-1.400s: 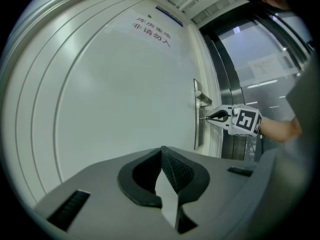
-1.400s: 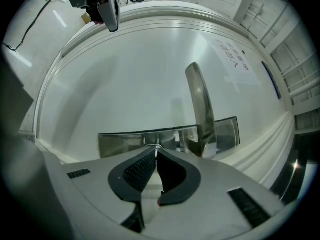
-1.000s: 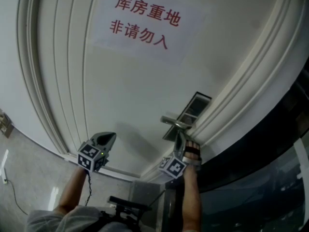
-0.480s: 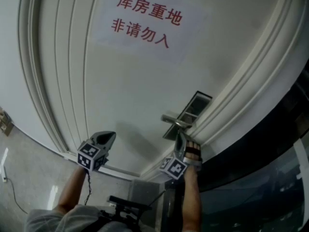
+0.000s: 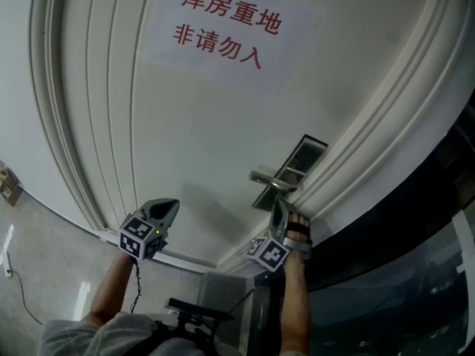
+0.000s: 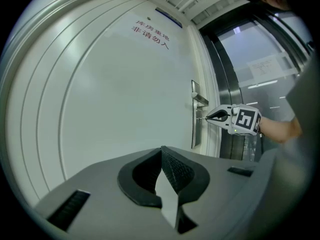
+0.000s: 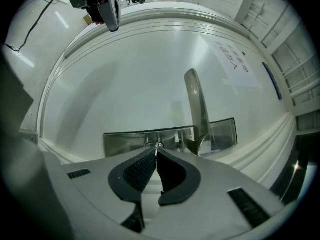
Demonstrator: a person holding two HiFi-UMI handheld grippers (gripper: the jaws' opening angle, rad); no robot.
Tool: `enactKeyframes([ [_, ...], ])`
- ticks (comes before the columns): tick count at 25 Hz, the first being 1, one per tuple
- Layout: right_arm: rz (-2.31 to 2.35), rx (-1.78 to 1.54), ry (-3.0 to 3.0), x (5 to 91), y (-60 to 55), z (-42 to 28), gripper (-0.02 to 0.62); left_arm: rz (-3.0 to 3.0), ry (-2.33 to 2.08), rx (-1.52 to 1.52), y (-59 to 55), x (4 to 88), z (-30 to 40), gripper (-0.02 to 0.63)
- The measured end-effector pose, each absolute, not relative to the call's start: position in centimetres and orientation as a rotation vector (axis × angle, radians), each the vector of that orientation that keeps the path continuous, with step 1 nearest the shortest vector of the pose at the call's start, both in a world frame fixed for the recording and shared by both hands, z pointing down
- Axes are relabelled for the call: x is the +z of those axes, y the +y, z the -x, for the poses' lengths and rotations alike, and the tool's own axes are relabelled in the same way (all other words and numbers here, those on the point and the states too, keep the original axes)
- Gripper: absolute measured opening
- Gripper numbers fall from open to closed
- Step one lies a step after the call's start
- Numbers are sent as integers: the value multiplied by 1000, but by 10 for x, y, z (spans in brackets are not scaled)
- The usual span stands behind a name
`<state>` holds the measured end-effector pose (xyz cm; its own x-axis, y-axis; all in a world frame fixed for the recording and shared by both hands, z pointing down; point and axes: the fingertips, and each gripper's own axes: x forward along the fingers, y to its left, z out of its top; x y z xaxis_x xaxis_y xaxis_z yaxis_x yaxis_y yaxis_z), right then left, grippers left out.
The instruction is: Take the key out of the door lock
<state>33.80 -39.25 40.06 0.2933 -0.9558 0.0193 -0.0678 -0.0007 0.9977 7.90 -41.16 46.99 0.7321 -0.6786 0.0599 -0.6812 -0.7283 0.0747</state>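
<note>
The key [image 7: 157, 146] shows as a thin metal sliver in the lock of the steel lock plate [image 7: 120, 142], under the lever handle [image 7: 196, 109]. My right gripper [image 7: 156, 152] is shut on the key, tips against the plate. In the head view the right gripper [image 5: 277, 208] sits just below the handle [image 5: 269, 180] on the white door [image 5: 215, 124]. In the left gripper view the right gripper [image 6: 209, 117] meets the lock plate [image 6: 195, 130]. My left gripper [image 6: 161, 152] is shut on nothing and hangs away from the door [image 5: 168, 206].
A paper sign [image 5: 223, 28] with red characters is stuck high on the door. Raised mouldings [image 5: 82, 147] frame the door panel. A dark glass partition [image 5: 415, 273] stands to the right of the door frame. Grey floor [image 5: 44, 273] lies at lower left.
</note>
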Motion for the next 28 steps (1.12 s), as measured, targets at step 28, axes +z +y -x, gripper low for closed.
enactKeyframes([
  [28,-1385,-930,-1024,401,-383,-334,20,-2848,-1096,39,-404,471,-73,-7],
])
